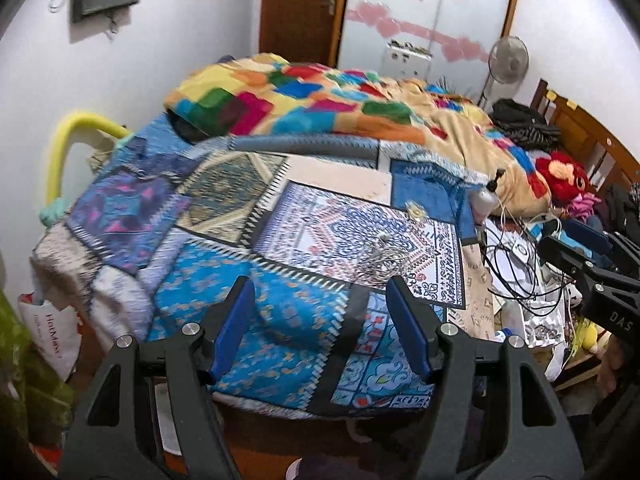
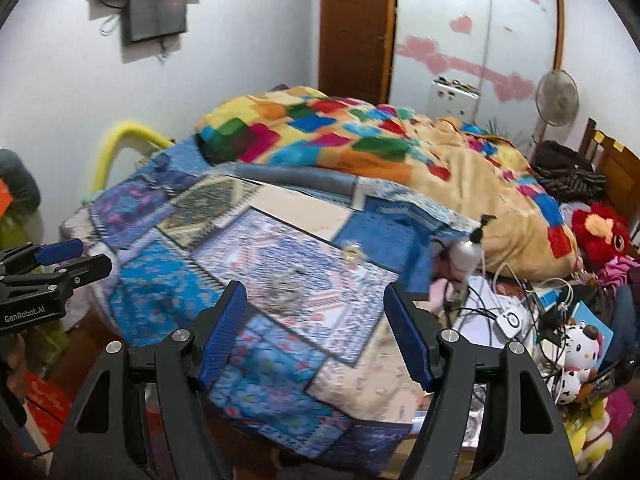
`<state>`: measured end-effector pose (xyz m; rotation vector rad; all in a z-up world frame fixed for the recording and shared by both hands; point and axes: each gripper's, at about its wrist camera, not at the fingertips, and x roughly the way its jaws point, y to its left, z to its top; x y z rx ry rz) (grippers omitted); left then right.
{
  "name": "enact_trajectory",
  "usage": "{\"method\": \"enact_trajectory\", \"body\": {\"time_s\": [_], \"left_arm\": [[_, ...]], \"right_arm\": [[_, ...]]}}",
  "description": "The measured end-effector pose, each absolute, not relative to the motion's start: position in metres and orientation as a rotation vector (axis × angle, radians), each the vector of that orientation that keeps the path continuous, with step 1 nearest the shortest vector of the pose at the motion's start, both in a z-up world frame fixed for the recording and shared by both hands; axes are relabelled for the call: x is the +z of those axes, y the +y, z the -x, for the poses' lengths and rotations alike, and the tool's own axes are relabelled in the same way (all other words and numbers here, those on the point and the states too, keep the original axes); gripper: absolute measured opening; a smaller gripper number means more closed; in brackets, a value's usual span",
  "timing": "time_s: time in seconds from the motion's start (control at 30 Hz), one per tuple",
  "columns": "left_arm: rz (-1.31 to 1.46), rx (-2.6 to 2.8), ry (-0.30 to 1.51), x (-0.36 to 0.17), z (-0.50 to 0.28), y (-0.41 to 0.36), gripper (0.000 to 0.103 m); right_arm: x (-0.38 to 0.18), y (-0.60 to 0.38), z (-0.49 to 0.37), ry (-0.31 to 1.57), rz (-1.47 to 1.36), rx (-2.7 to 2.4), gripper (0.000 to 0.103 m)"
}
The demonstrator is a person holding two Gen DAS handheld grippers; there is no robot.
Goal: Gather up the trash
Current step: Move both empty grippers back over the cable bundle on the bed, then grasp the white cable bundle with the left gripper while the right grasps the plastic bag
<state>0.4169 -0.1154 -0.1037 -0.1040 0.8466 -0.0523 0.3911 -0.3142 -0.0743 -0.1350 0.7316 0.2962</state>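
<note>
A crumpled clear plastic wrapper [image 1: 384, 258] [image 2: 284, 284] lies on the blue patchwork bedspread [image 1: 248, 264] [image 2: 168, 292], with a small pale wrapper [image 1: 416, 212] [image 2: 354, 250] a little beyond it. My left gripper [image 1: 320, 292] hovers over the near end of the bed, its blue pads wide apart and nothing between them; the clear wrapper sits just past its right fingertip. My right gripper [image 2: 316, 292] is likewise open and empty, with the clear wrapper ahead between its fingers. Each gripper shows at the edge of the other's view, both blurred.
A multicoloured blanket [image 1: 320, 100] is heaped at the far end. A pump bottle [image 1: 486, 198], tangled cables [image 2: 496, 304], papers and plush toys [image 2: 600, 232] crowd the right side. A yellow foam tube [image 1: 60, 148] and a white bag [image 1: 52, 332] are at the left.
</note>
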Motion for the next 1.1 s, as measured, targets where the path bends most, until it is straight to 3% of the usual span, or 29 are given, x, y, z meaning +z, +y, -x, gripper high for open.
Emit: {"method": "enact_trajectory", "body": {"time_s": [0.57,1.03,1.07,1.1], "left_arm": [[0.124,-0.2,1.058,-0.226,-0.536,-0.176,0.067],[0.077,-0.302,1.037,-0.256,-0.561,-0.205,0.066],[0.076,-0.305,1.042,-0.258,-0.561,-0.205,0.062],[0.071,-0.304,1.045,-0.26,-0.561,-0.207,0.059]], "right_arm": [[-0.17,-0.335,-0.512,0.904,0.137,0.293,0.068],[-0.227,-0.315,-0.59,0.939,0.127,0.358,0.065],[-0.23,-0.314,-0.592,0.938,0.131,0.356,0.06],[-0.233,-0.312,-0.593,0.942,0.139,0.355,0.046]]}}
